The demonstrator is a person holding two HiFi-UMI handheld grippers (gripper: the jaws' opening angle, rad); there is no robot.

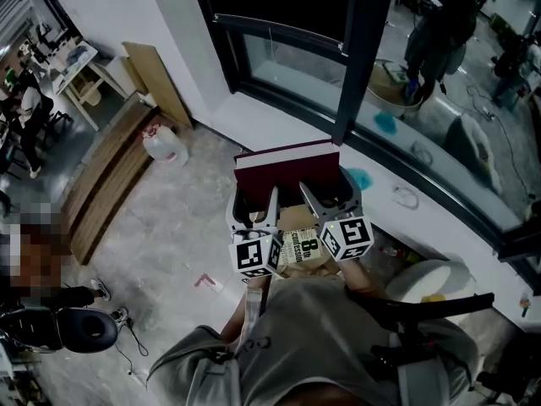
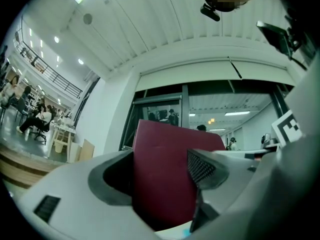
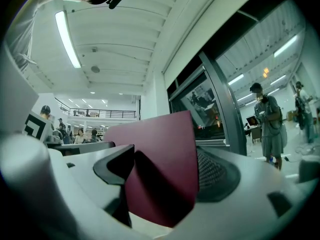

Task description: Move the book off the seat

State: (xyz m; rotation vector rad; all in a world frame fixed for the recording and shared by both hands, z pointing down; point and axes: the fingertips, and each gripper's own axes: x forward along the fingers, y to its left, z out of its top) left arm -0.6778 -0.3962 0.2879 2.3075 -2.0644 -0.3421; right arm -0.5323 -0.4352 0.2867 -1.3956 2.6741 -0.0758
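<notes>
Nearest the camera, the person's grey top is seen just behind and below both claws. The grey floor is spread far beneath the left claw and out to its left. A dark window frame with a pale ledge is found beyond the claw tips. A long wooden step is laid on the floor well off to the left of the left claw. The maroon book is held in the air between the two claws, clear of any surface, and projects ahead of them toward the ledge; a pale strip is seen along its far edge. The left claw is clamped on the book's left part, the cover being pressed between its two pads in the left gripper view. The right claw, just beside it, is likewise closed on the book's right part. A white jug is stood on the floor, well to the left of the left claw and near the ledge.
</notes>
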